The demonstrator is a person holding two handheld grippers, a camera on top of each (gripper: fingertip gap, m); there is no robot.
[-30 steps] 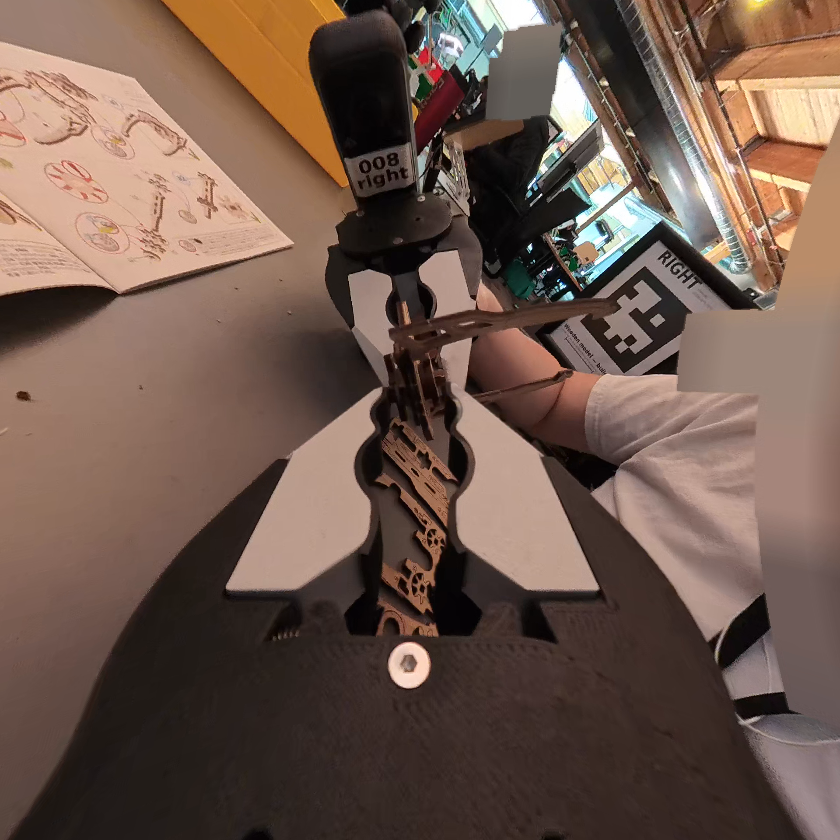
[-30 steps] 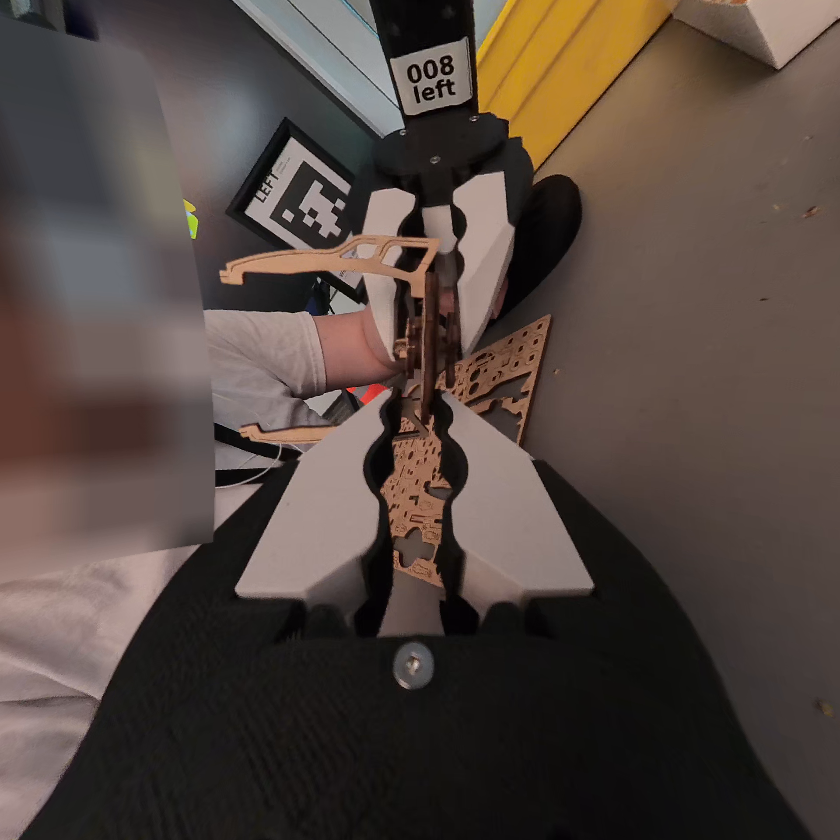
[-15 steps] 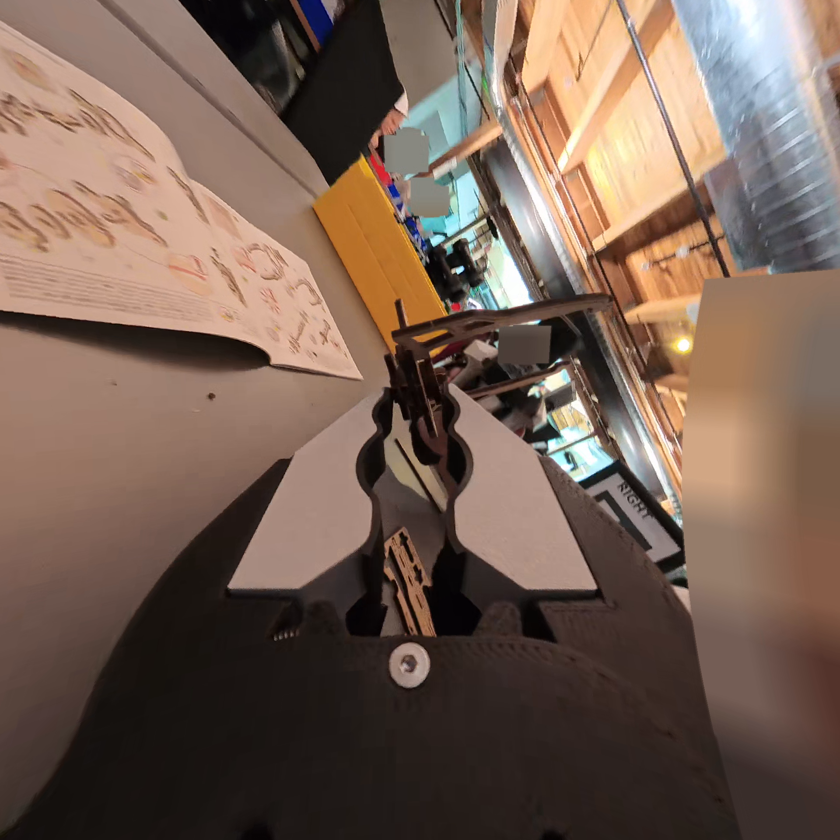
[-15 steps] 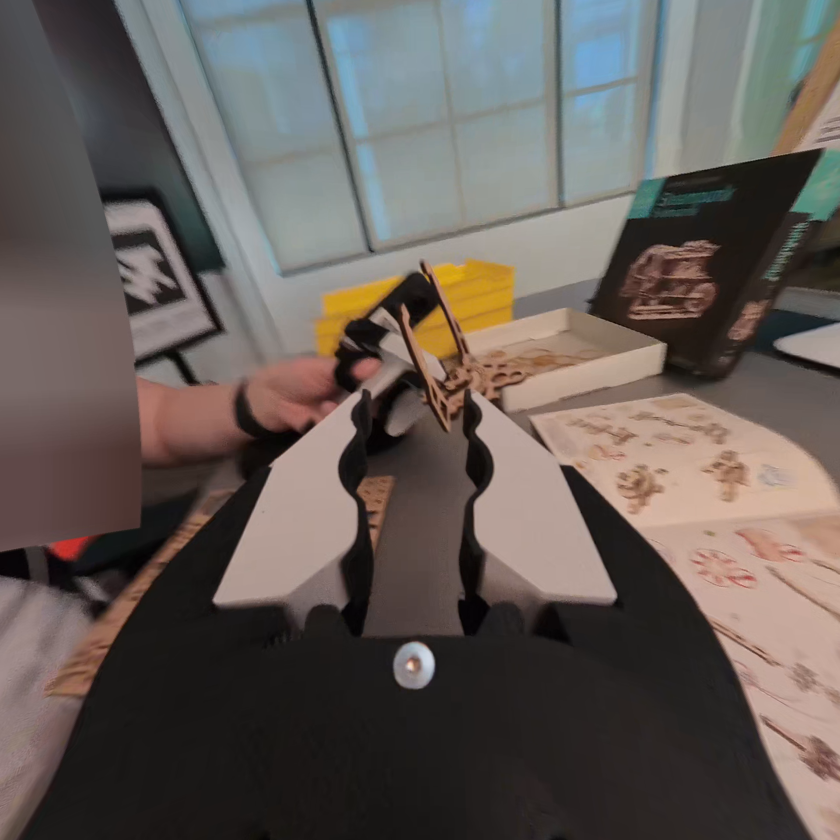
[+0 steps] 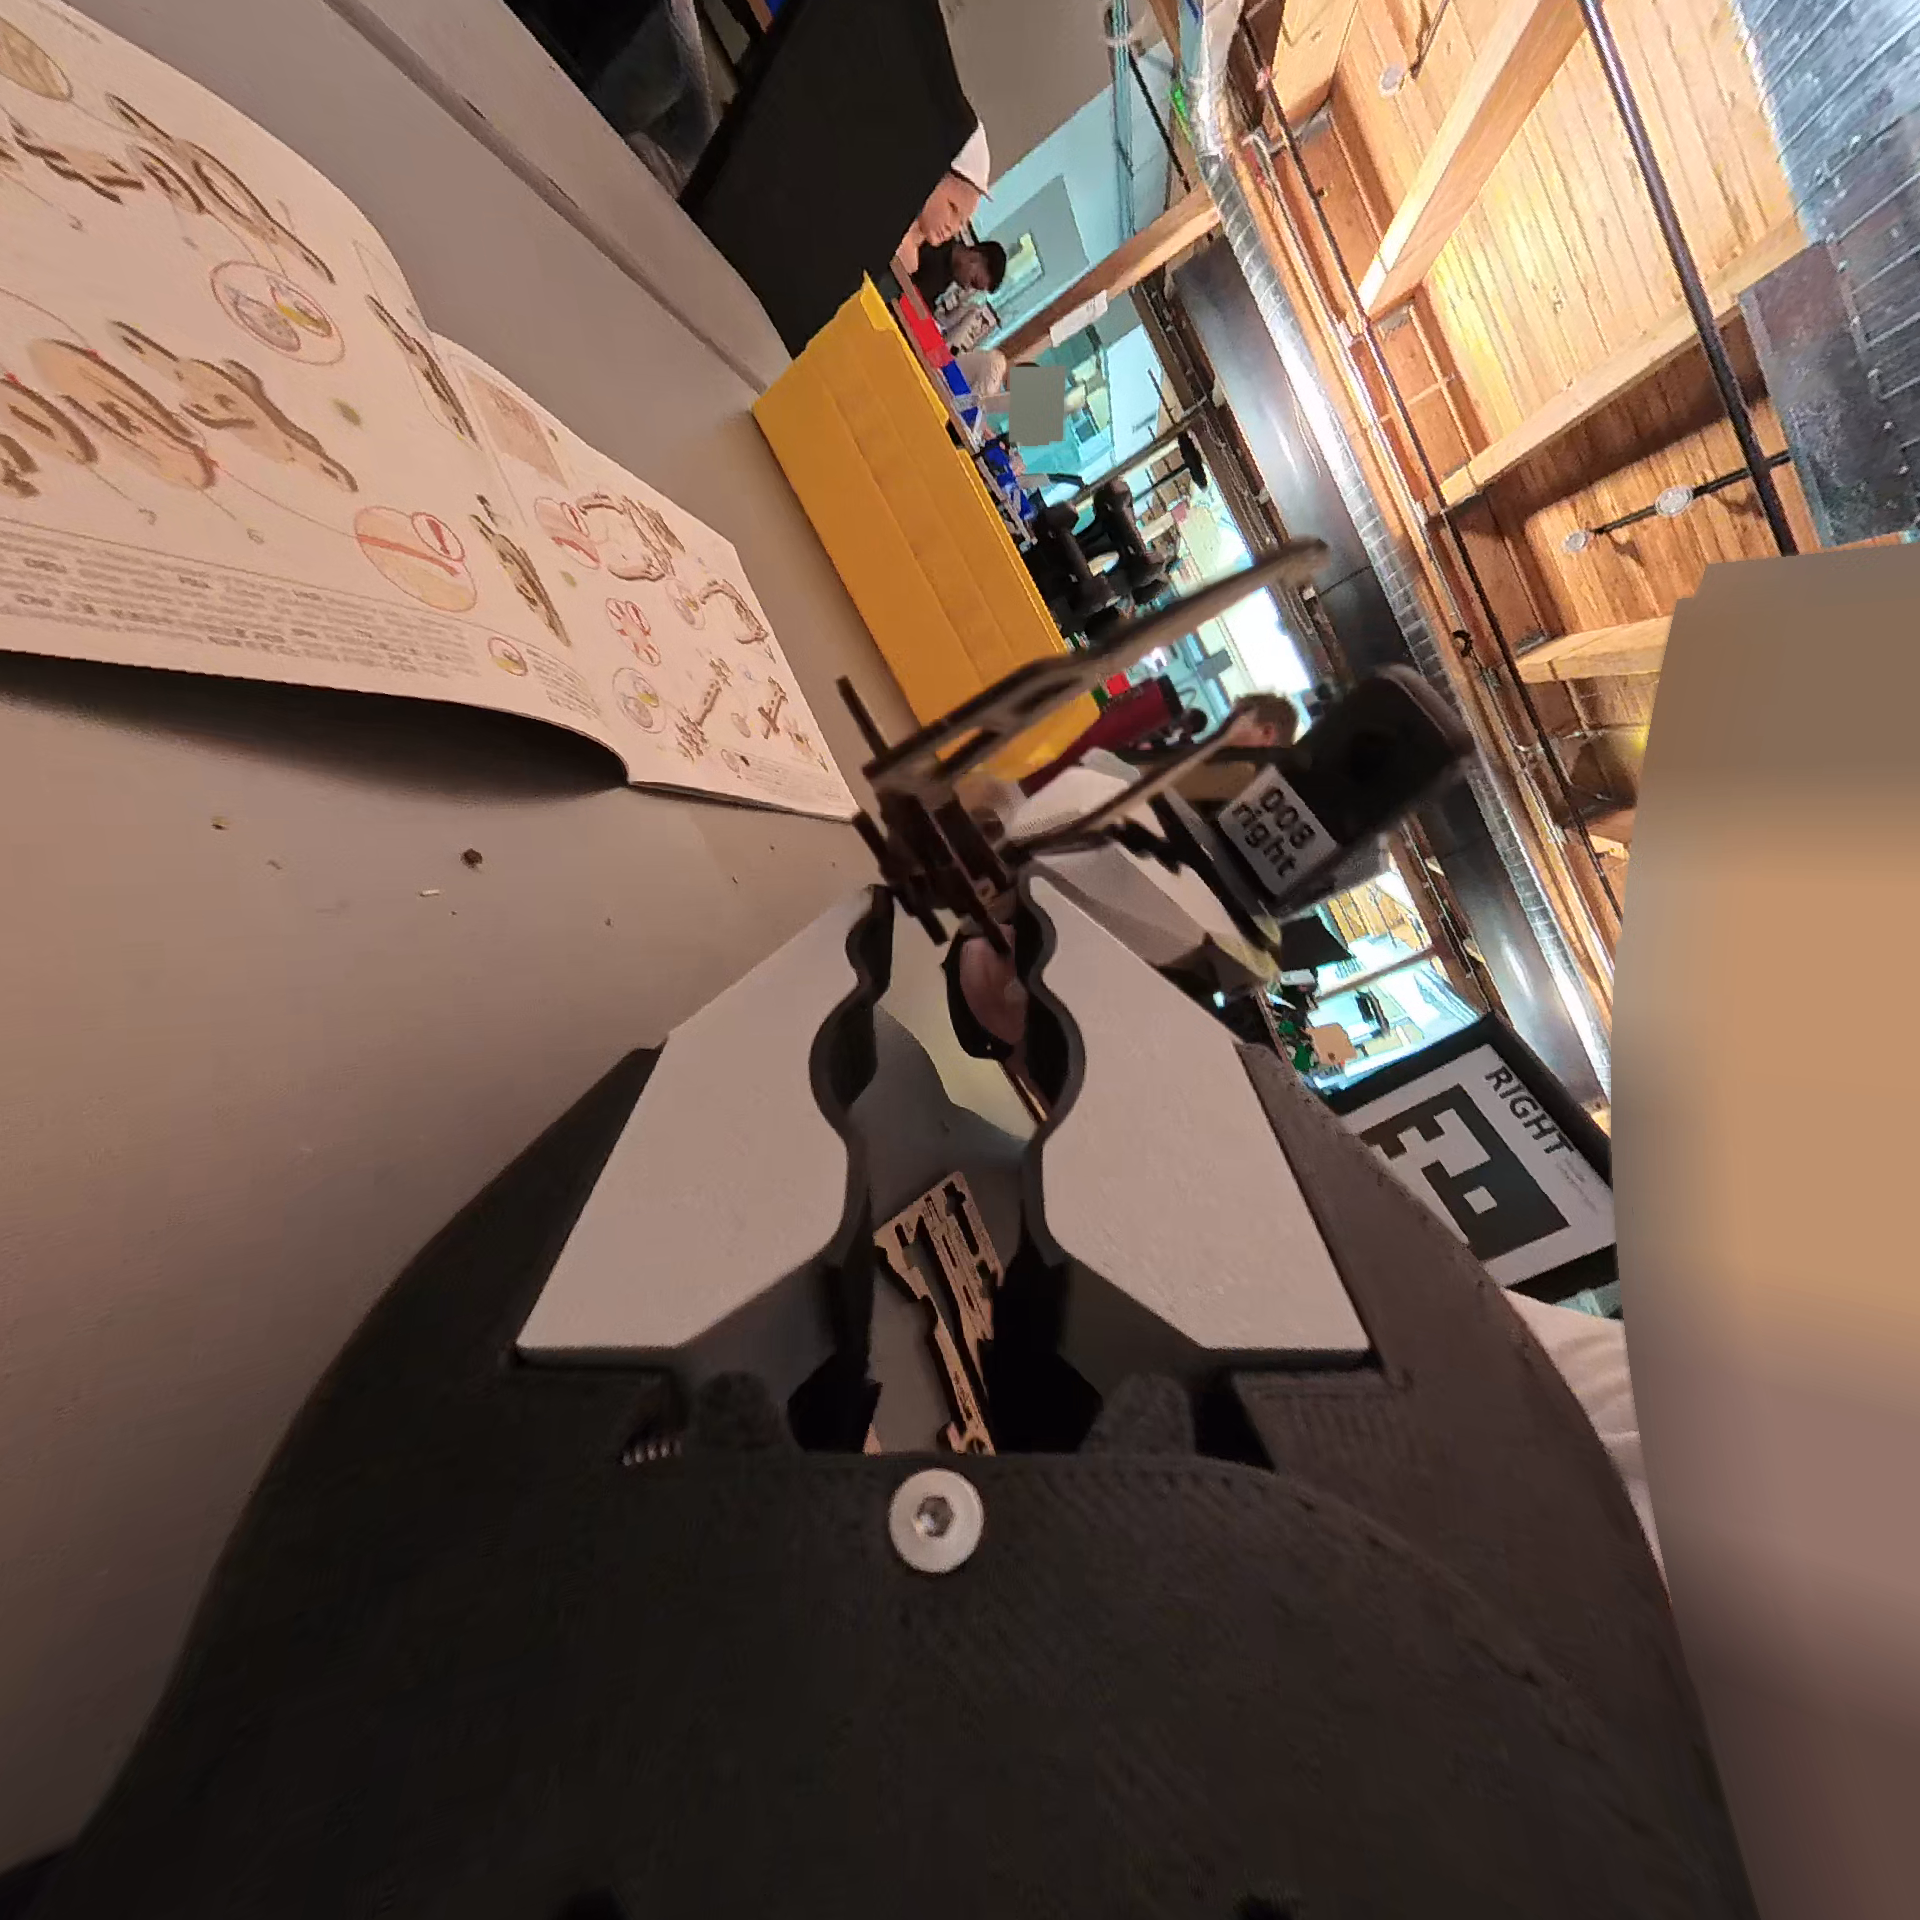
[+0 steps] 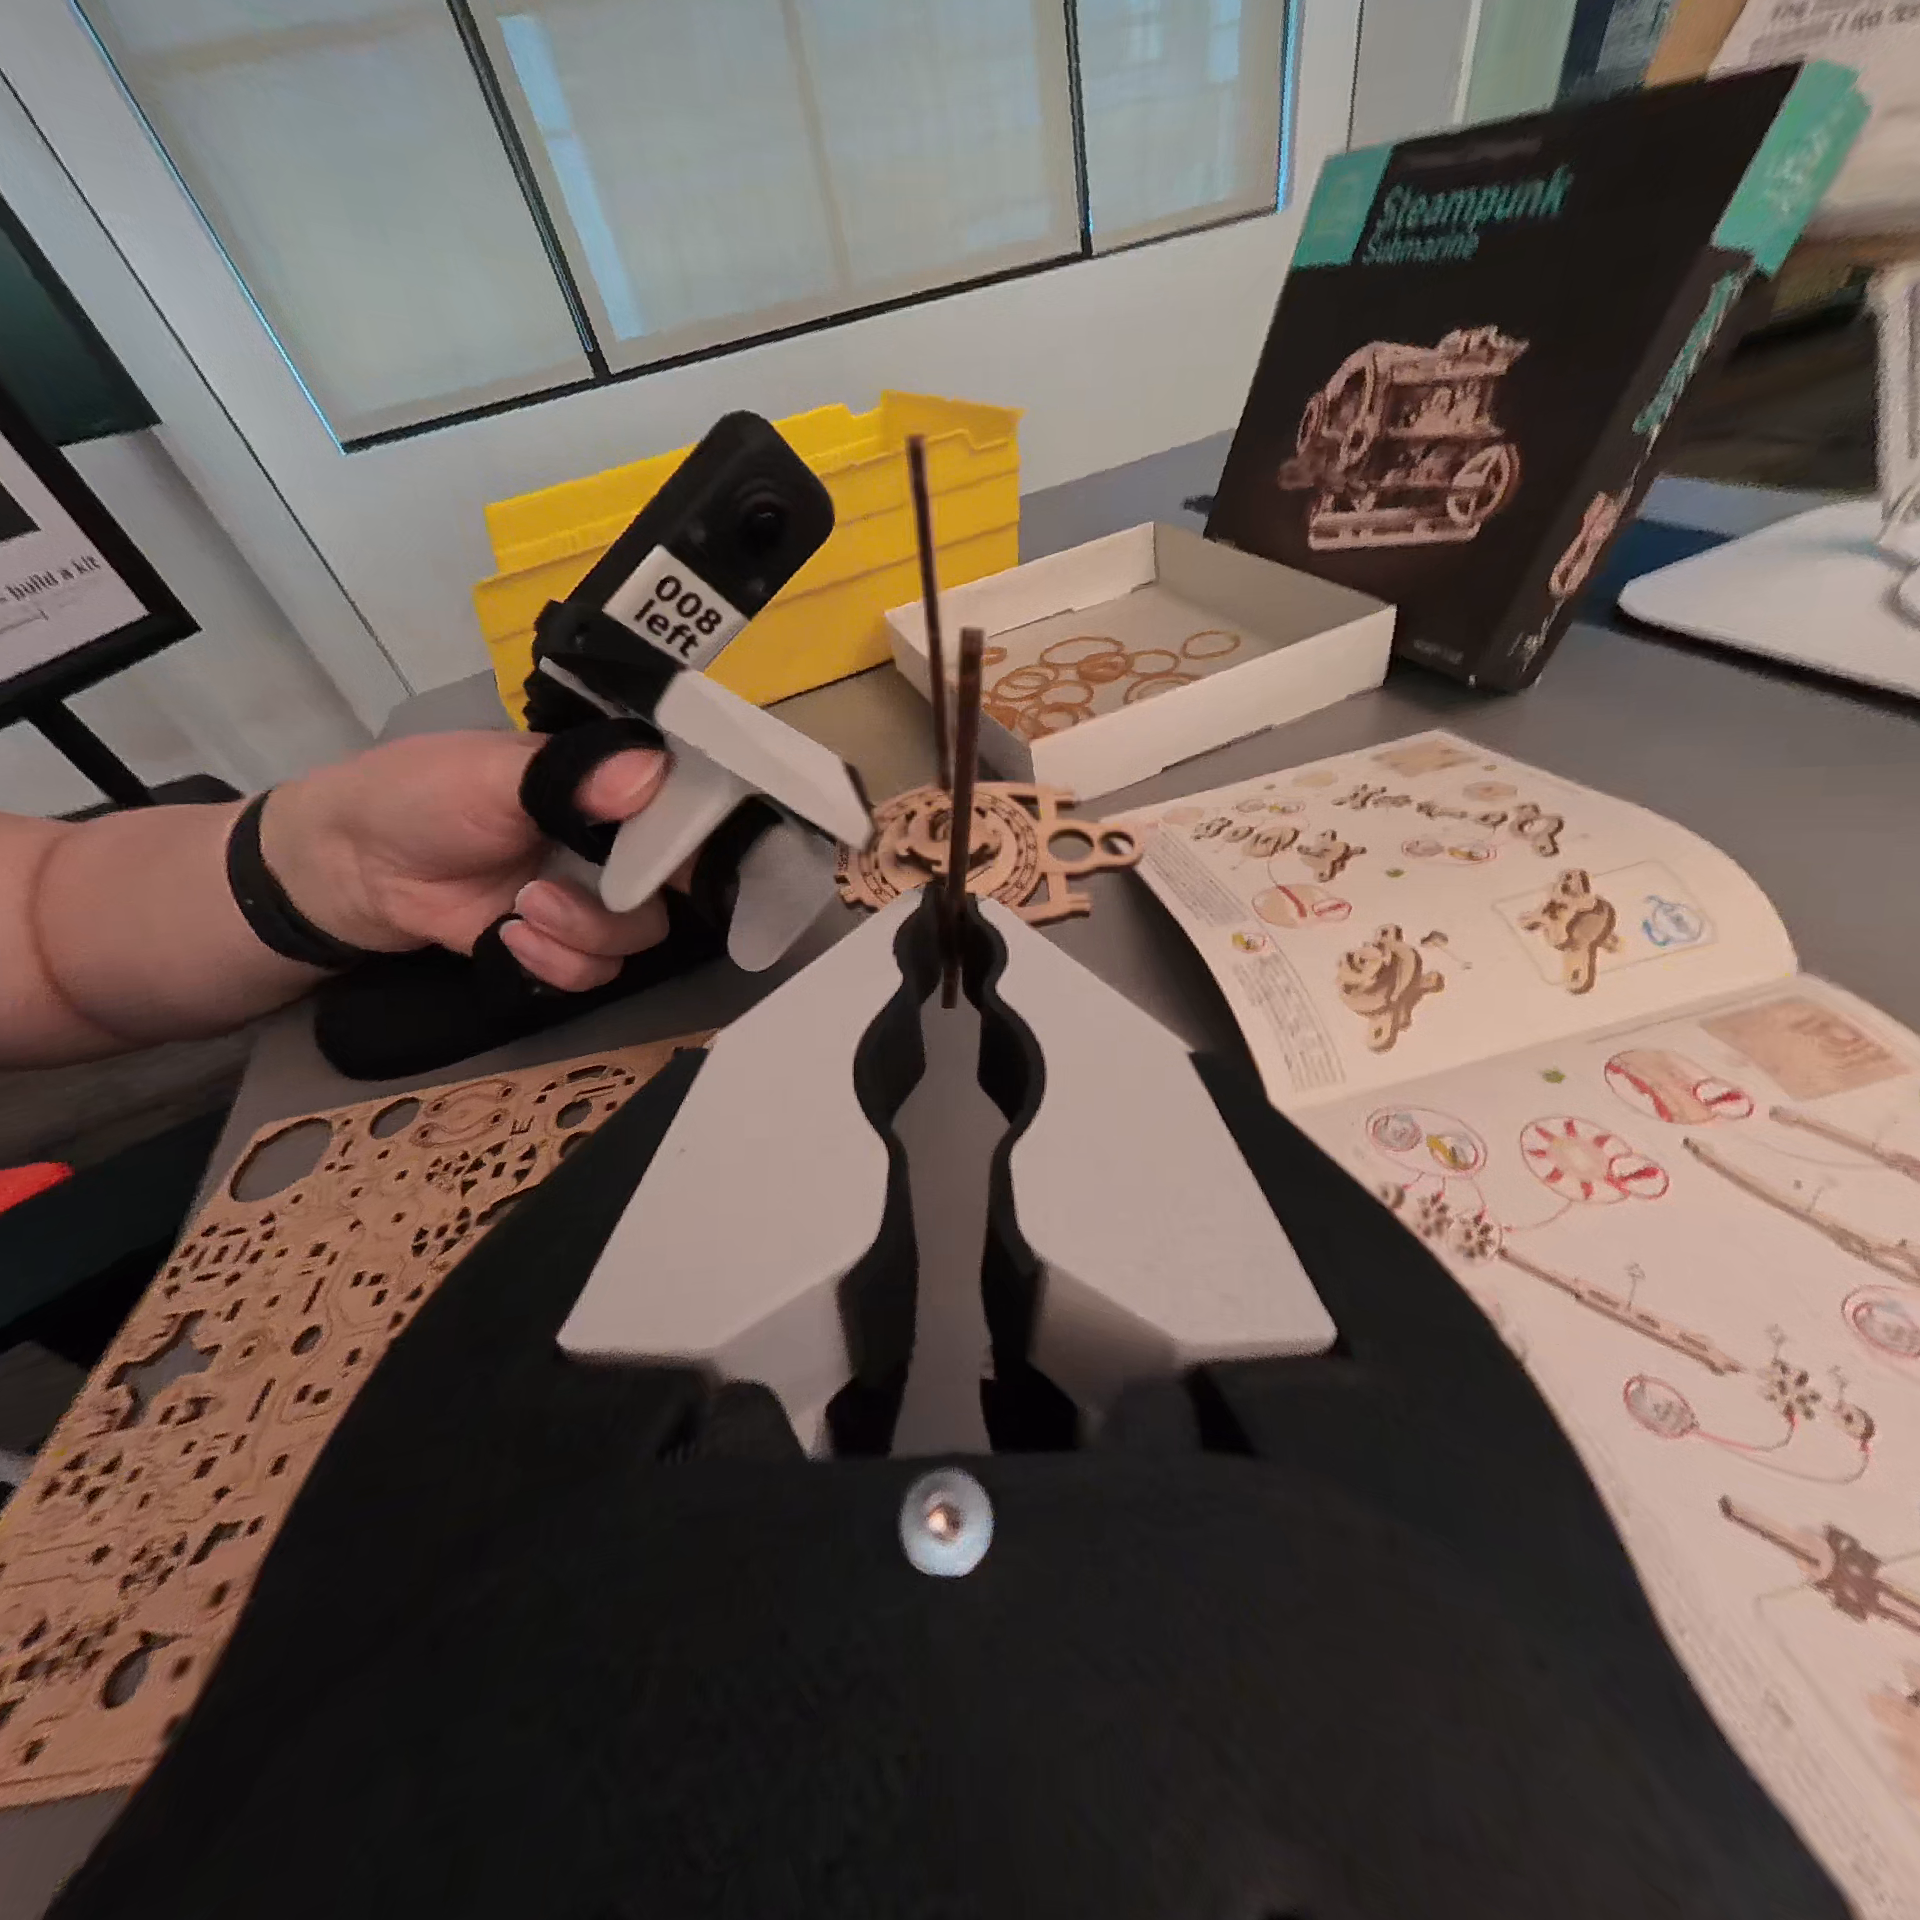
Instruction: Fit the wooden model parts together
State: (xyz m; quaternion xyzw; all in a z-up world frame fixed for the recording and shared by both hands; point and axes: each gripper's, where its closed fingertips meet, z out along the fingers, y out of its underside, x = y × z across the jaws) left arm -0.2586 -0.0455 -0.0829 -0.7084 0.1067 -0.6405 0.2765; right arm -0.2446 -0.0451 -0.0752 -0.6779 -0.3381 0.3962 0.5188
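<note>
A small wooden assembly (image 5: 935,852) of stacked gear plates with two long thin arms (image 5: 1143,634) is held above the grey table. My left gripper (image 5: 951,904) is shut on its plates. In the right wrist view, my right gripper (image 6: 951,935) is shut on the same assembly (image 6: 997,852), whose arms (image 6: 920,623) rise edge-on. There the left gripper (image 6: 831,873), held by a hand, meets the assembly from the left. The right gripper's black body (image 5: 1351,769) shows beyond the assembly in the left wrist view.
An open instruction booklet (image 6: 1558,1091) lies on the right of the table; it also shows in the left wrist view (image 5: 312,468). A punched plywood sheet (image 6: 260,1299) lies at the left. A white tray of wooden rings (image 6: 1340,644), a black kit box (image 6: 1455,364) and a yellow bin (image 6: 831,582) stand behind. Left and right tips are no more than a few centimetres apart.
Both grippers have swung round with the assembly still between them. They faced each other head-on before; now they meet at an angle over the table, the right one looking toward the window.
</note>
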